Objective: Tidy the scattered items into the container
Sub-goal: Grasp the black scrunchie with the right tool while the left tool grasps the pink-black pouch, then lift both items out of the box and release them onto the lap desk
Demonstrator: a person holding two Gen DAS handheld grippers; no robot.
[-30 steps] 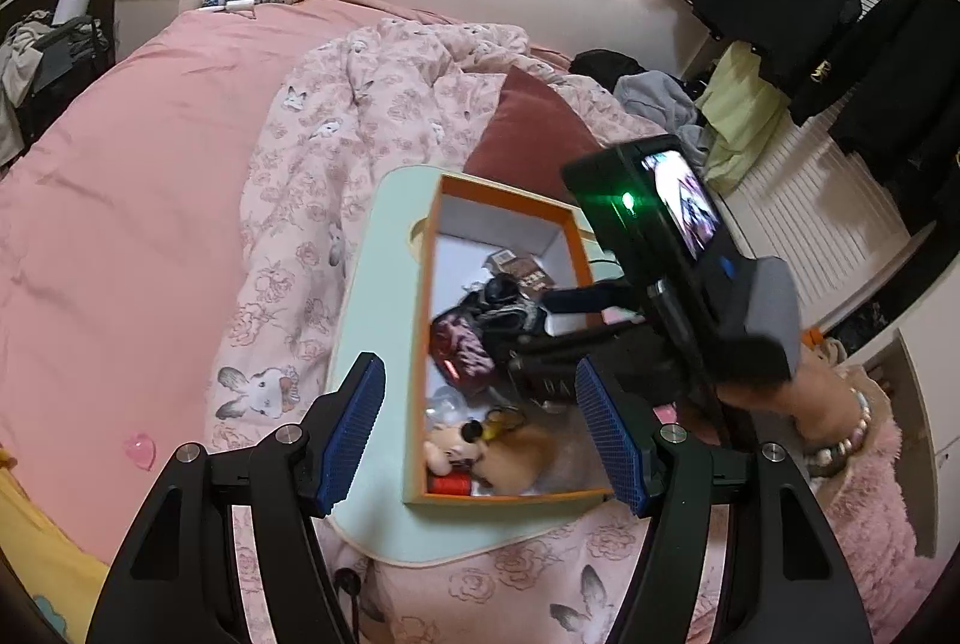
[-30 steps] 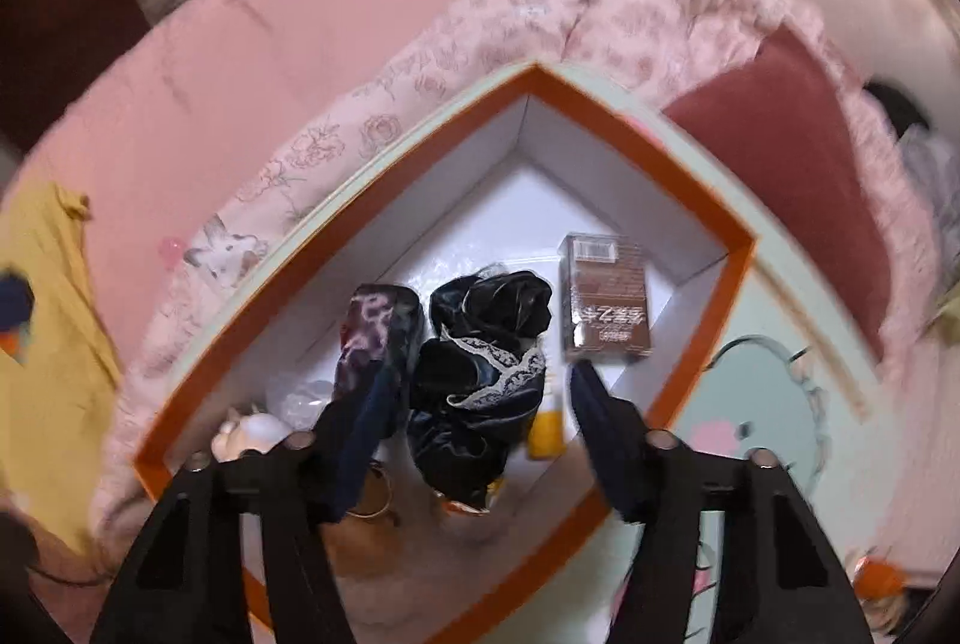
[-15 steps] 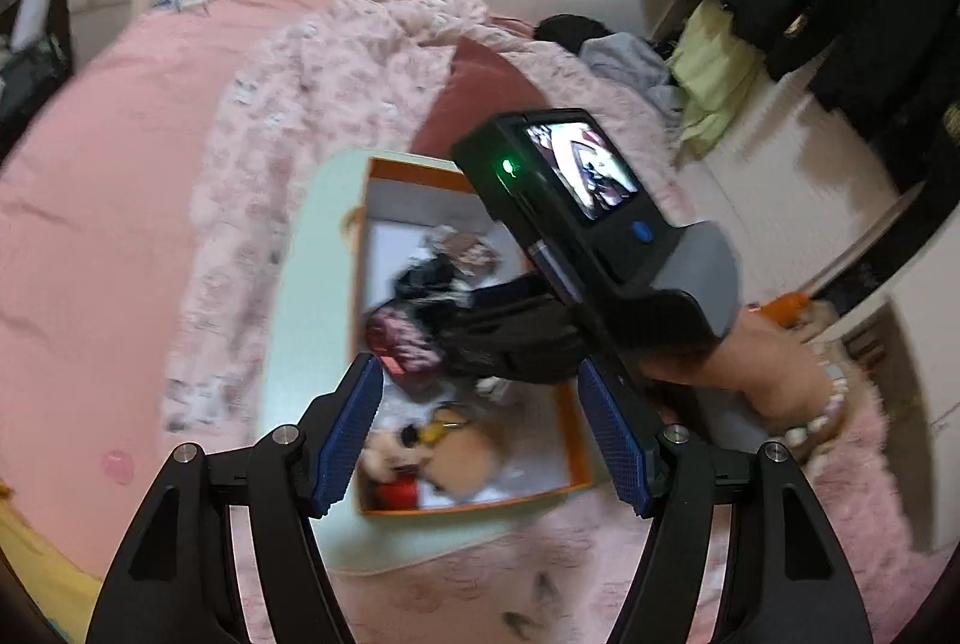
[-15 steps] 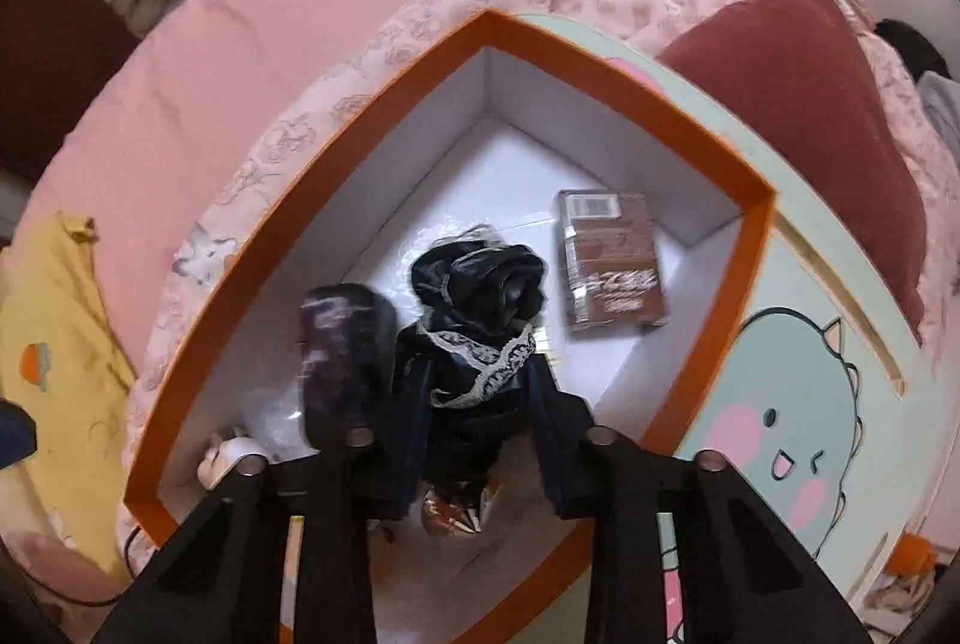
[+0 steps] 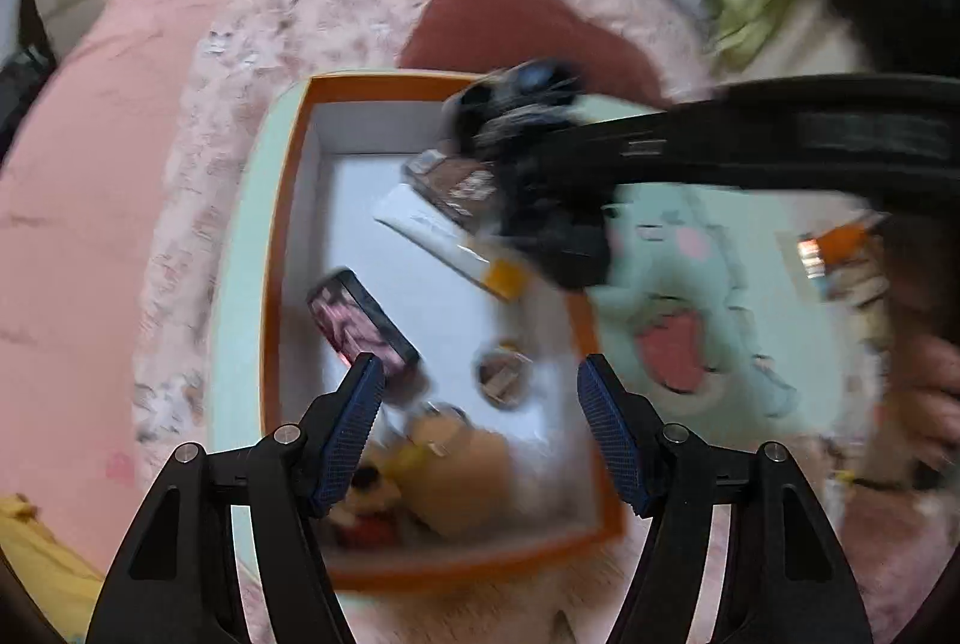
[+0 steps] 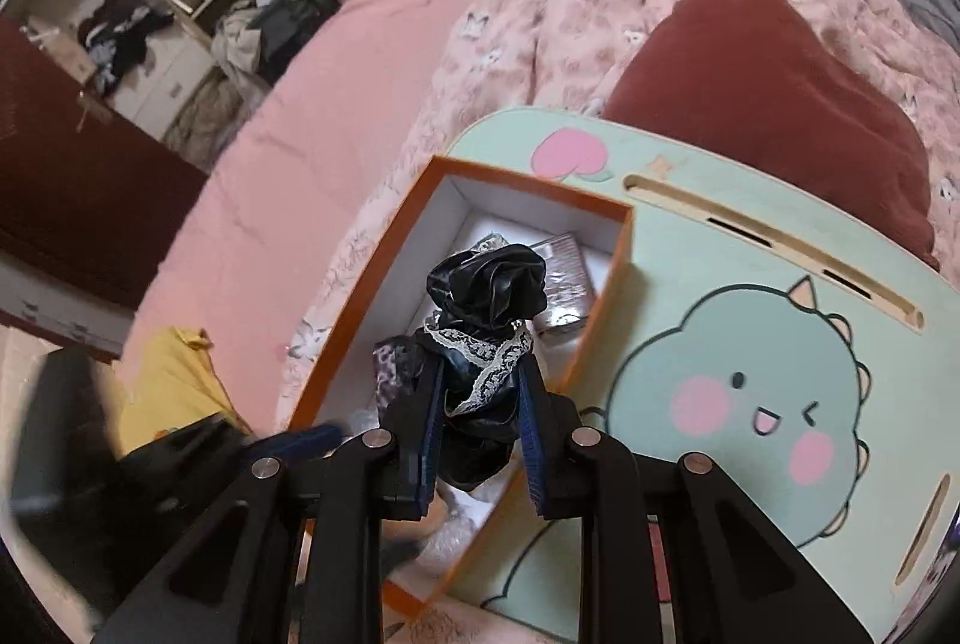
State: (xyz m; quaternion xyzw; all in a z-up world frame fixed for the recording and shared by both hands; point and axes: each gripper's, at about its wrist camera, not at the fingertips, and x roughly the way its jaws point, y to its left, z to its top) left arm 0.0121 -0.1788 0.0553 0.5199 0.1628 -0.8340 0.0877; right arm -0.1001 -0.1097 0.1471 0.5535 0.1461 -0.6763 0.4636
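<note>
Now the black lace-trimmed scrunchie is up off the floor of the orange box, where it lay a second ago, and hangs clenched in the right gripper above the box's near right side. So it is being taken out, perhaps to be repositioned. Left in the box are a brown packet, a white tube, a dark phone and a plush toy. The left gripper is released and empty above the box's near end. The box sits on the mint bench on the bed.

Both wrist cameras look steeply down, close, sharing the orange box.
</note>
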